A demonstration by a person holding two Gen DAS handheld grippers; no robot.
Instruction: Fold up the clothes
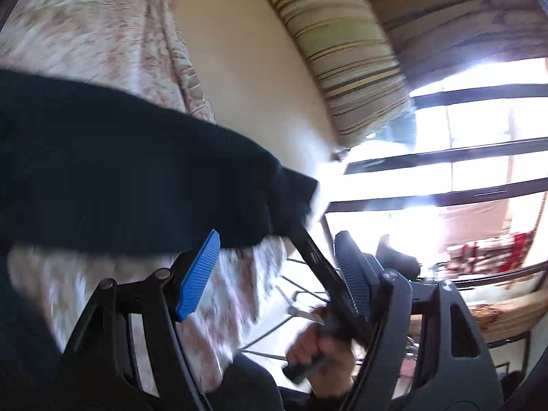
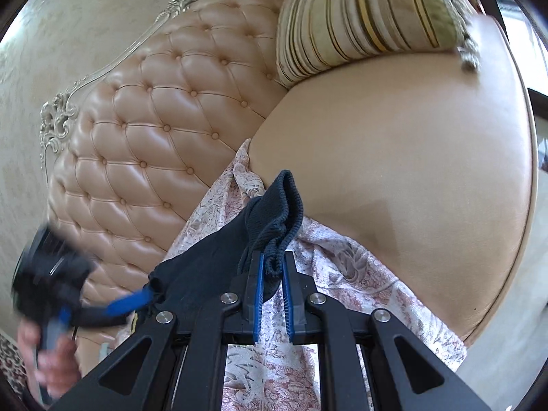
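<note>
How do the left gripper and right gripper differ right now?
The right gripper has its jaws nearly together, pinching the ribbed edge of the dark garment; the left gripper stands wide open with nothing between its jaws. The right looks sharp, over the floral cover; the left's view is motion-blurred. Both have blue pads and are hand-held.

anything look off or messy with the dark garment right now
The dark knit garment is bunched, not flat: the right gripper pinches a crumpled ribbed cuff, and the rest sags over the floral throw.
</note>
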